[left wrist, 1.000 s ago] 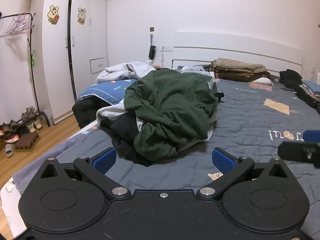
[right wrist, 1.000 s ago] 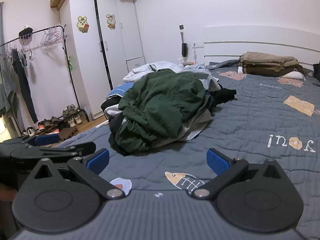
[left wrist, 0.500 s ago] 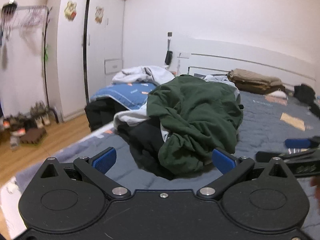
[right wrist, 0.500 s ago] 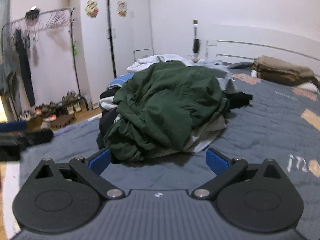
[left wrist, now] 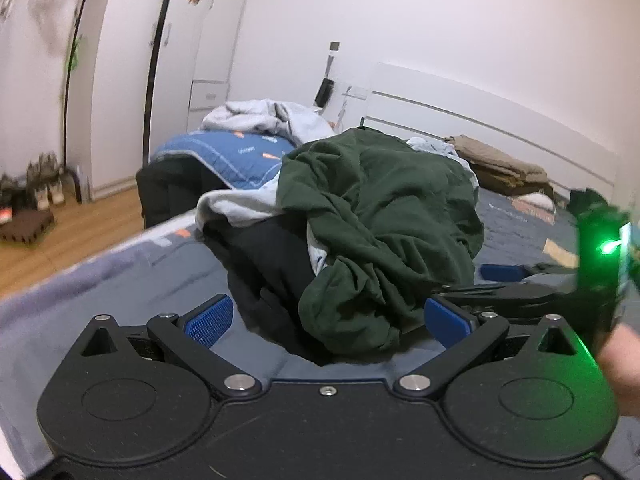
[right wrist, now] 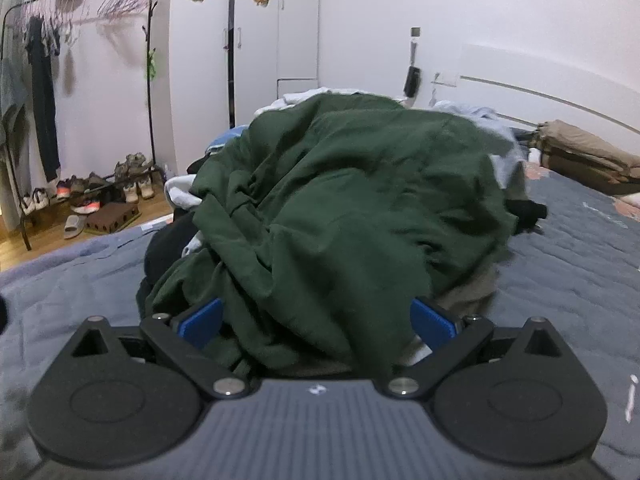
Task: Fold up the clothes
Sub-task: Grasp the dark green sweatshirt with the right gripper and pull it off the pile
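- Dark green garment (right wrist: 352, 208) lies crumpled on top of a mixed pile, on the grey quilted bedspread (right wrist: 580, 264); in the right wrist view it fills centre from 9 to 3 o'clock.
- Right gripper (right wrist: 316, 320): jaws spread wide, green cloth bulging between the blue pads, nothing pinched.
- Left gripper (left wrist: 324, 316): also wide apart, the low lobe of the green garment (left wrist: 380, 232) sitting between the pads, no clamp.
- We read the step as taking hold of the green piece off the heap. To do it well we'd go for an edge or hem at 6 o'clock, not the thick bunched middle, and pinch one layer only so the black (left wrist: 264, 256) and white (left wrist: 236, 210) pieces beneath don't drag along.
- Two separate grab points, well apart, would let it open out flat on the bare quilt at 3 o'clock.
- Counts: grippers, two. Pile pieces we can tell apart: one green, one black, at least one white, one pale blue (left wrist: 436, 148) at the back; more may be hidden.
- One tan folded stack (right wrist: 588, 152) at 2 o'clock, by the headboard.
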A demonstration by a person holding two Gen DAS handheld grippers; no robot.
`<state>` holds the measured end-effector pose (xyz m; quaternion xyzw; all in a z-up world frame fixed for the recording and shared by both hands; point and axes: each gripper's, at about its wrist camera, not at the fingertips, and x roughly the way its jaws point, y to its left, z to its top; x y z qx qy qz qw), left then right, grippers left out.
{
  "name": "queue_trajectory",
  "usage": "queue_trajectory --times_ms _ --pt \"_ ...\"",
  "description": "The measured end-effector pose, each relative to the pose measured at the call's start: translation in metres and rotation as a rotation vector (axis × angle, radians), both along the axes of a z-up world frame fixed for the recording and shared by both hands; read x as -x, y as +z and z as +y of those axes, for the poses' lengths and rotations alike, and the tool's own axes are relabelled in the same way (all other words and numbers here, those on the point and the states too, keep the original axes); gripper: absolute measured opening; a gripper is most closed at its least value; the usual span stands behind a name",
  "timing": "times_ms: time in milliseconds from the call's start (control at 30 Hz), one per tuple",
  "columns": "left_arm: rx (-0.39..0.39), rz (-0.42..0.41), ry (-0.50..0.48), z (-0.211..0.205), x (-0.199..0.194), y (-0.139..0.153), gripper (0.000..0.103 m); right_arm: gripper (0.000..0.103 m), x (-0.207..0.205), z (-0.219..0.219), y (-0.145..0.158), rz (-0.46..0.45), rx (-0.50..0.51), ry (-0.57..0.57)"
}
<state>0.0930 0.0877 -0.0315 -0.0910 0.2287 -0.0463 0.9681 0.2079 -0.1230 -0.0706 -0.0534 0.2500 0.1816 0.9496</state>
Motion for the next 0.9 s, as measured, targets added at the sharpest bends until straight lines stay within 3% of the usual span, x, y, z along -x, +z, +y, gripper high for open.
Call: queue_trajectory --times_ms 100,167,200,233,300,533,900 --pt "0.042 0.009 0.017 0.006 -0.004 -0.001 0.103 0.098 -0.003 0.003 -0.001 0.001 -0.005 0.002" --pt "0.062 0.017 0.027 0.01 -0.005 -0.001 0.103 0.069 -0.005 0.004 -0.002 0.002 -0.009 0.003" --pt "0.071 0.022 0.031 0.011 -0.006 -0.001 0.103 0.039 -0.006 0.005 -0.002 0.002 -0.011 0.004" --pt "0.079 0.026 0.035 0.013 -0.006 -0.002 0.103 0.021 -0.007 0.006 -0.003 0.002 -0.013 0.004" --pt "0.082 0.024 0.04 0.015 -0.006 -0.001 0.103 0.01 -0.008 0.008 -0.003 0.003 -0.016 0.005" --pt "0.097 0.013 0.025 0.015 -0.004 0.004 0.103 0.005 0.039 -0.018 0.032 -0.07 -0.112 -0.035" --pt "0.116 -0.029 -0.109 -0.015 0.006 0.016 0.103 0.004 0.166 -0.105 0.096 -0.128 -0.3 -0.188"
